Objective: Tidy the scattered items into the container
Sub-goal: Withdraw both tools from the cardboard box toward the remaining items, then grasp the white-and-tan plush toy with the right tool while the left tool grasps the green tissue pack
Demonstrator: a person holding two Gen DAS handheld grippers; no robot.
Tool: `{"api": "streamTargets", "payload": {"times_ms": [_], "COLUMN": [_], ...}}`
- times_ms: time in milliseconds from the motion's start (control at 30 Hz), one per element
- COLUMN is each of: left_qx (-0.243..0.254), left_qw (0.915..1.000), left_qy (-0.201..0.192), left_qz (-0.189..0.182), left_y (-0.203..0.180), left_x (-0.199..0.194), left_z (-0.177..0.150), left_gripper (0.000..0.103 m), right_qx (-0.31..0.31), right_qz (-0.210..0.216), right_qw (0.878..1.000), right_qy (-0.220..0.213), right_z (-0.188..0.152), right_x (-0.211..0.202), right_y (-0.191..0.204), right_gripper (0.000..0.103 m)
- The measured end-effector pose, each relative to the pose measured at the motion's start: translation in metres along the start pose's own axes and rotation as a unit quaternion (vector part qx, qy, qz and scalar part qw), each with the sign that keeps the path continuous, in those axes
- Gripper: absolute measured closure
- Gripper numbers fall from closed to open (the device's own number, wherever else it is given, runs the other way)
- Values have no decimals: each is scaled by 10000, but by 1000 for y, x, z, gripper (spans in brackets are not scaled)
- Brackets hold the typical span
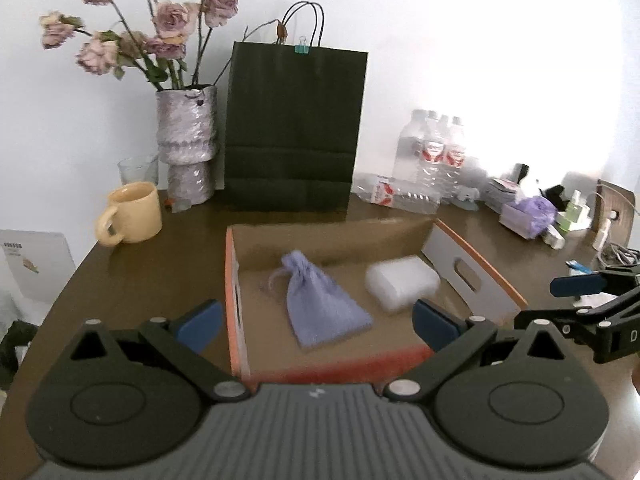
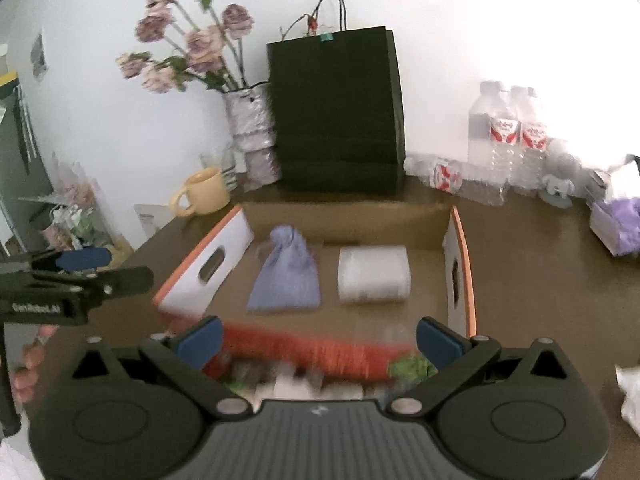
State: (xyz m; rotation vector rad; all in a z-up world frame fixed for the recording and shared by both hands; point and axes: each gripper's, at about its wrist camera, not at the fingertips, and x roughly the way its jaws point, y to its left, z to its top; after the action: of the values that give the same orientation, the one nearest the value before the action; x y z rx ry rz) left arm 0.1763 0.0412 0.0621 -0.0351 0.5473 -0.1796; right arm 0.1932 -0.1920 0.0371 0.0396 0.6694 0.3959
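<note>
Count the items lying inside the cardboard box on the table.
2. A purple drawstring pouch lies on the left of the box floor, and a white wrapped packet lies to its right, apart from it. The near wall may hide more.

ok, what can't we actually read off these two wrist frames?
- Box near wall, right wrist view: motion blur smears the print below its orange edge.
- Things on the table in front of the box: hidden by the right gripper body.
- Bottle labels, both views: too small and overexposed.
- Clutter at far right, left wrist view: small, blurred.
- Pouch and white packet contents: wrapped, unknowable.
</note>
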Motion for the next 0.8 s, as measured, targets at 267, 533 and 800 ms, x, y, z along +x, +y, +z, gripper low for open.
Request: {"api": "streamTargets", "payload": {"times_ms": [267, 533, 800], "left_qx": [-246, -319, -299], "left_qw": [9997, 9995, 9995], "left_qy": [-70, -32, 81], "left_qz": [36, 30, 11], "left_y": [-1, -9, -7], "left_x": [-37, -51, -42], "left_z": [-75, -113, -121], "left_gripper": [0, 0, 0], "right_qx": [90, 338, -140], "right_qz": [-84, -57, -134], "right_qw": [9998, 9989, 9992], "right_qy": [-184, -332, -361], "right_z": [-82, -130, -133], "right_x": [-39, -46, -35], "right_y": [10, 20, 40], "right_gripper": [0, 0, 5]}}
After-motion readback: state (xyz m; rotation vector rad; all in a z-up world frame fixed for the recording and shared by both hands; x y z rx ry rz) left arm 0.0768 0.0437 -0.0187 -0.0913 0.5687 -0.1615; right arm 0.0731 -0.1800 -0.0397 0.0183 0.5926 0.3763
